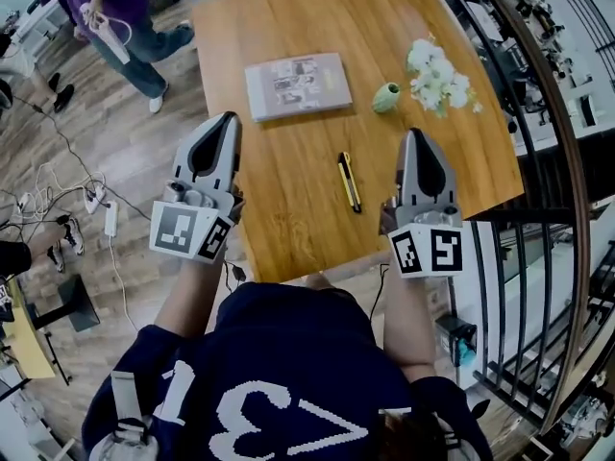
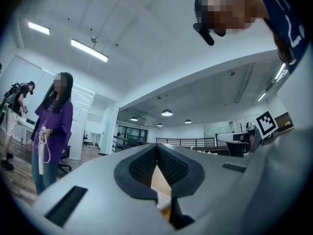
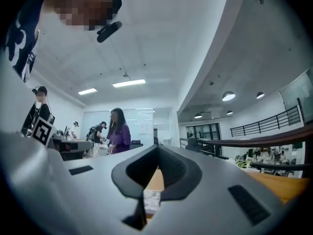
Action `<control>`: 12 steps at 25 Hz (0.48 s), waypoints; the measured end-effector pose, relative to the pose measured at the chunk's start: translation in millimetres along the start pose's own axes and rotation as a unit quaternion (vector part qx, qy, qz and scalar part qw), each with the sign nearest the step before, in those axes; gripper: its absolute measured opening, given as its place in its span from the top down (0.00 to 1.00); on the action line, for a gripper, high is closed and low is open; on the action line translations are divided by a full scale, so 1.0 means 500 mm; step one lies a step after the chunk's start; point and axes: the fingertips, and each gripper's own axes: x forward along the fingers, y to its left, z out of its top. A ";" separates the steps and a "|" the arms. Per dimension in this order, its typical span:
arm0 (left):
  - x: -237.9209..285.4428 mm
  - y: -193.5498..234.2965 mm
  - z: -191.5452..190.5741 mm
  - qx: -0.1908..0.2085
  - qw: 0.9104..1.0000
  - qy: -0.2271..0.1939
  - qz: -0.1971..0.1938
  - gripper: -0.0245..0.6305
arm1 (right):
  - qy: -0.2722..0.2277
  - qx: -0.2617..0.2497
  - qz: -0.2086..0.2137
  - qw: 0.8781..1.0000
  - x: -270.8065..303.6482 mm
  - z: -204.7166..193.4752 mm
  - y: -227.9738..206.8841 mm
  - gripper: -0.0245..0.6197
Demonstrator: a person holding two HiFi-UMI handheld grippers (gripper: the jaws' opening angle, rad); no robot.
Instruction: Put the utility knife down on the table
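The black and yellow utility knife (image 1: 350, 181) lies flat on the wooden table (image 1: 288, 152), near its front edge, between my two grippers and touched by neither. My left gripper (image 1: 228, 119) is raised over the table's front left corner, jaws together with nothing in them. My right gripper (image 1: 416, 135) is held up to the right of the knife, jaws closed and empty. In the left gripper view the fingertips of the left gripper (image 2: 157, 146) meet. The right gripper (image 3: 157, 147) shows the same in the right gripper view. Both point about level, out into the room.
A grey book (image 1: 298, 85) lies at the table's middle. A small green vase (image 1: 386, 97) with white flowers (image 1: 437, 78) lies on its side at the right. A person in purple (image 1: 115, 17) stands at the far left. A railing (image 1: 538, 161) runs along the right. Cables (image 1: 58, 200) lie on the floor.
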 end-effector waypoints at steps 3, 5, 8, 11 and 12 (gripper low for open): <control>-0.011 -0.007 0.028 -0.002 1.000 -0.008 -0.003 0.94 | -0.018 0.013 0.001 1.000 -0.013 0.046 0.011 0.92; -0.020 -0.012 0.041 -0.003 1.000 -0.009 -0.004 0.94 | -0.026 0.016 0.002 1.000 -0.022 0.068 0.019 0.92; -0.030 -0.022 0.055 0.000 1.000 -0.012 -0.008 0.94 | -0.034 0.016 0.001 0.999 -0.033 0.092 0.028 0.92; -0.037 -0.031 0.059 0.001 1.000 -0.011 -0.012 0.94 | -0.036 0.015 0.000 0.999 -0.045 0.102 0.032 0.92; -0.039 -0.033 0.059 0.001 1.000 -0.011 -0.013 0.94 | -0.035 0.015 -0.001 0.999 -0.048 0.103 0.034 0.92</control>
